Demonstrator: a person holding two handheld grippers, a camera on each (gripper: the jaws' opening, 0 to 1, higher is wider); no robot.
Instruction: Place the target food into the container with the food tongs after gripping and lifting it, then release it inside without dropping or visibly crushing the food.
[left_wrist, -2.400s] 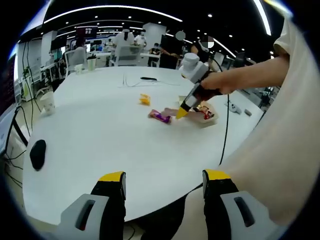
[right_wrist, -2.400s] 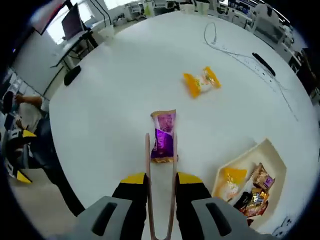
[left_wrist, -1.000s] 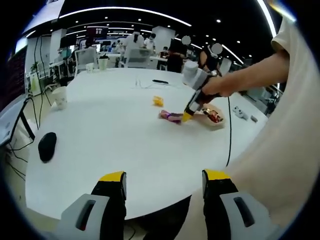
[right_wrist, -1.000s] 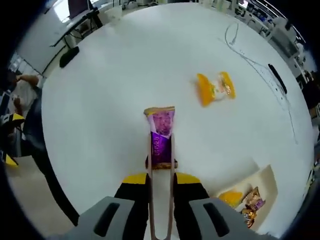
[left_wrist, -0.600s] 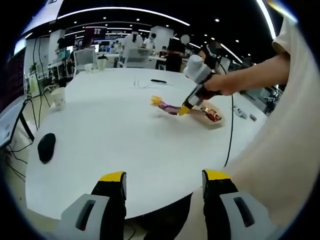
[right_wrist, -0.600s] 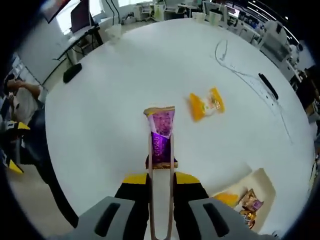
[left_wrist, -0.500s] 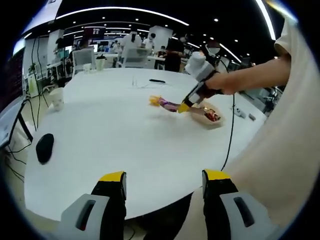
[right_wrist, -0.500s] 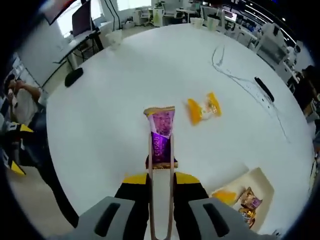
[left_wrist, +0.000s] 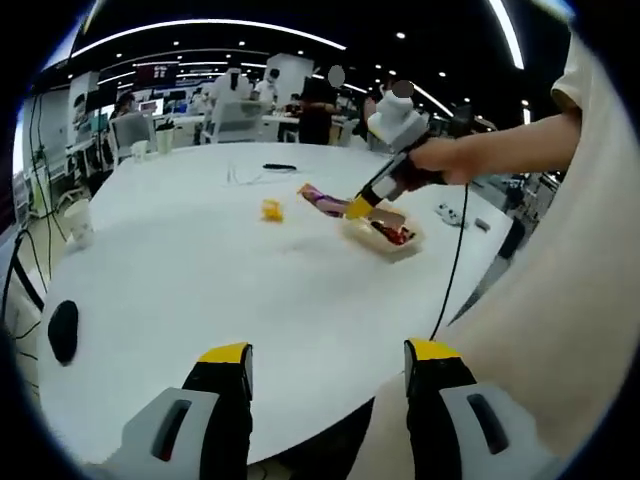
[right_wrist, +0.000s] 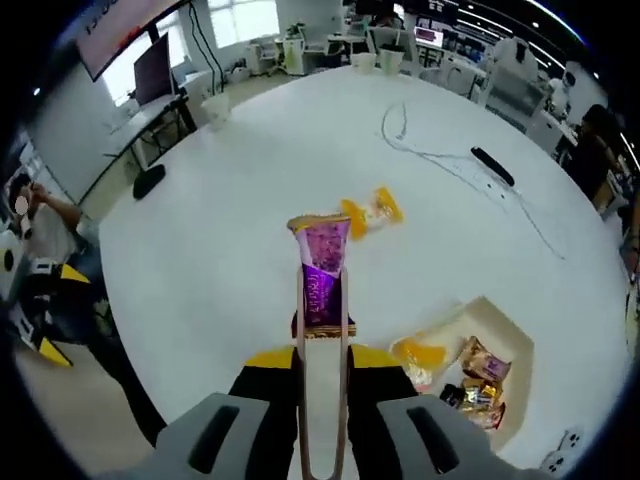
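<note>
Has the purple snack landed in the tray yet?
No, the purple snack is clamped in the tongs, held above the table beside the tray.

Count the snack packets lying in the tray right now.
3 can be told apart in the tray: an orange packet at its near end, a brown one beside it, and a dark one below. More may be hidden underneath.

A black mouse (right_wrist: 148, 181) lies near the white tabletop (right_wrist: 250, 160) edge. A thin cable (right_wrist: 440, 150) trails beside a black remote (right_wrist: 492, 166).
</note>
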